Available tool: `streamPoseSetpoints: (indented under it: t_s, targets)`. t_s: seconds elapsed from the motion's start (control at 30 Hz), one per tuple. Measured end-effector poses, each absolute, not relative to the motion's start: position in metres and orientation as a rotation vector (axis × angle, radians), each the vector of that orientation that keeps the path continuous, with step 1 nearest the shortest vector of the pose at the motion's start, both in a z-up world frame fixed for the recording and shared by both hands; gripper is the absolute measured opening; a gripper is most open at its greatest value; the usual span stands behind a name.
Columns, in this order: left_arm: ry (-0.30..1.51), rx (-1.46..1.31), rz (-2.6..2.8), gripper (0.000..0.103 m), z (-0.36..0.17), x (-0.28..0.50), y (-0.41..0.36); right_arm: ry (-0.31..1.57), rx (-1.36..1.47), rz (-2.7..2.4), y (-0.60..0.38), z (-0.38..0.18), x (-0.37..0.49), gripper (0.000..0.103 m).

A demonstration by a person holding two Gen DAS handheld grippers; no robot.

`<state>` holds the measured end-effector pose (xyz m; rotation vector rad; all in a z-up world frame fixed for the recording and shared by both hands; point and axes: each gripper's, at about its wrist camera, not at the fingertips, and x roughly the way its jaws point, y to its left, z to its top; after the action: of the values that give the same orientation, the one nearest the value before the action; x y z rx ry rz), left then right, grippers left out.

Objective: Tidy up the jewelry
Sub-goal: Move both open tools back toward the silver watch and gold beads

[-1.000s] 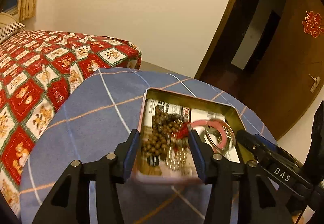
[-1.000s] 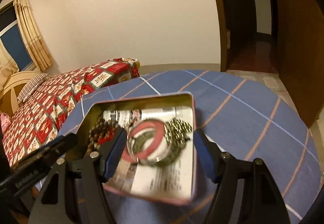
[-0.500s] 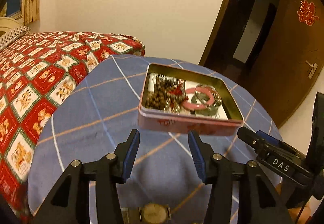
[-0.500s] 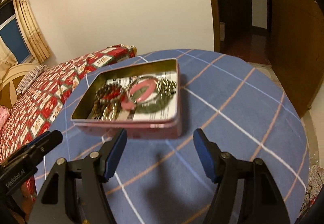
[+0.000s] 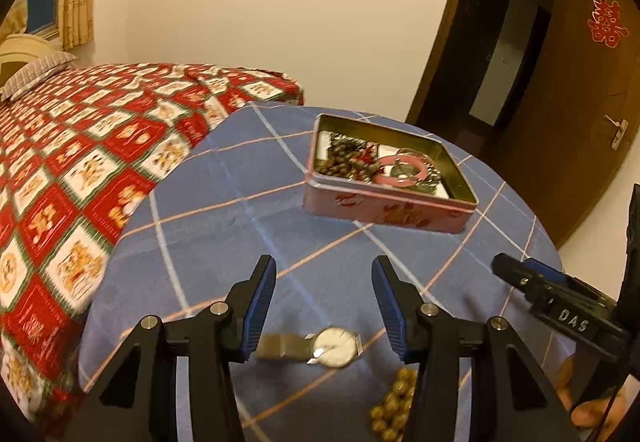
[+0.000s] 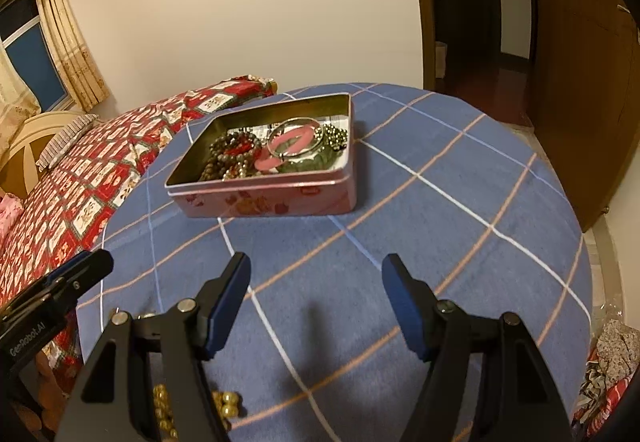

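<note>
While both claws hang empty with jaws apart, left gripper (image 5: 323, 306) above the watch (image 5: 334, 347), right gripper (image 6: 315, 304) over bare cloth, the pink tin (image 6: 272, 198) holding jewelry sits beyond them on the table (image 6: 460, 202).

Blue-checked round table (image 5: 208, 210) bears a tin (image 5: 384, 202), watch (image 5: 334, 347), apparently gold beads (image 5: 394, 404).

A bed with a red patterned cover (image 5: 100, 146) adjoins the blue checked tablecloth (image 6: 440, 210); a brown door (image 5: 580, 102) stands open.
</note>
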<state>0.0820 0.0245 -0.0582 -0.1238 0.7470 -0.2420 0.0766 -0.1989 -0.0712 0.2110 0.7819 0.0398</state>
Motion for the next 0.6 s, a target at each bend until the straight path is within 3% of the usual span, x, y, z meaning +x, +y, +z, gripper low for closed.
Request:
streamPoseSetpoints:
  t_s: [0.6]
  targets:
    - [0.830, -0.082, -0.273, 0.051, -0.086, 0.049, 0.041, 0.803, 0.159, 0.103, -0.180, -0.078, 0.048, 0.068]
